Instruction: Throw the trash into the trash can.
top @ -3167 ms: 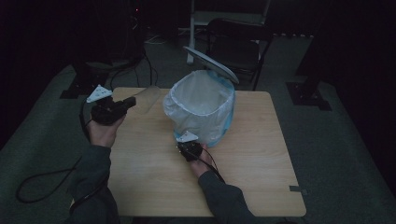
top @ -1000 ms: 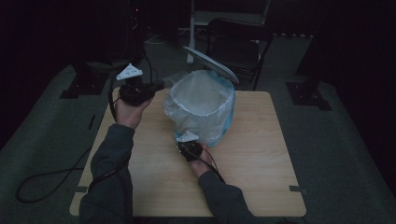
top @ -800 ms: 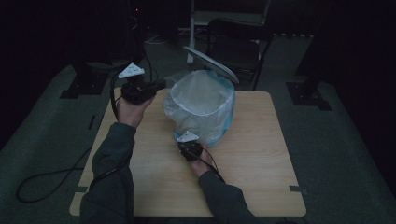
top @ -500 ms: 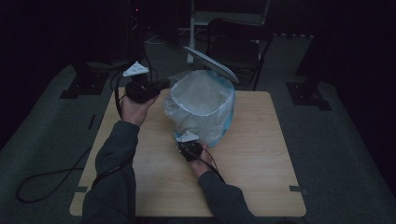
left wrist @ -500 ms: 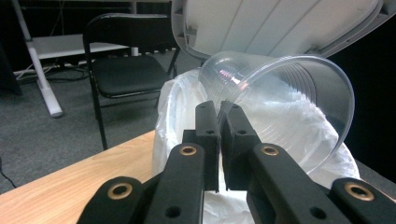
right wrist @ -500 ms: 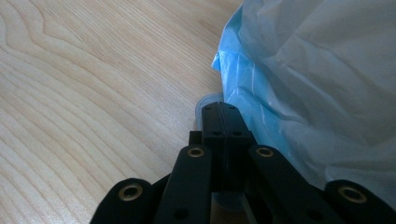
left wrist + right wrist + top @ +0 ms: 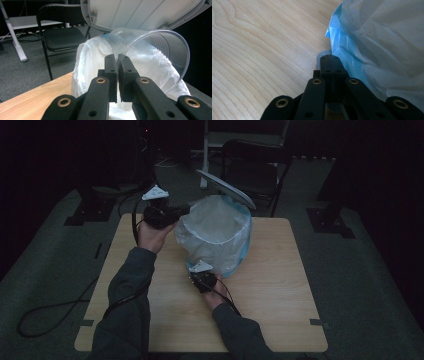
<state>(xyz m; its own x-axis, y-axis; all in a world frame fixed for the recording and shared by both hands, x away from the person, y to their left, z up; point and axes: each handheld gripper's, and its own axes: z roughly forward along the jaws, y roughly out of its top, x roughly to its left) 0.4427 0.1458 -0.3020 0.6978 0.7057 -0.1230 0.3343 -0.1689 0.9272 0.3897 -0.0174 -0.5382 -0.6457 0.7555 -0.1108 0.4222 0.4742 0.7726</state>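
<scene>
A small bin (image 7: 215, 237) lined with a white bag stands mid-table, its grey lid (image 7: 225, 189) tipped up and back. My left gripper (image 7: 184, 211) sits at the bin's left rim, shut on the rim of a clear plastic cup (image 7: 160, 50). The cup lies on its side over the bag's (image 7: 87, 62) opening, under the lid (image 7: 140, 12), pinched by the jaws of that gripper (image 7: 117, 58). My right gripper (image 7: 202, 276) is at the bin's near foot. Its jaws (image 7: 329, 58) are shut, with their tip on a pale rounded tab (image 7: 320, 55) beside the blue and white bag (image 7: 387, 37).
The wooden table (image 7: 280, 285) has bare room right of and in front of the bin. A black folding chair (image 7: 255, 165) stands beyond the far edge, also seen as the chair (image 7: 62, 35) behind the bag. Cables trail off the table's left side.
My left hand has carried the cup from the table's left side up and to the right, reaching the bin's rim. The right gripper has stayed at the bin's foot.
</scene>
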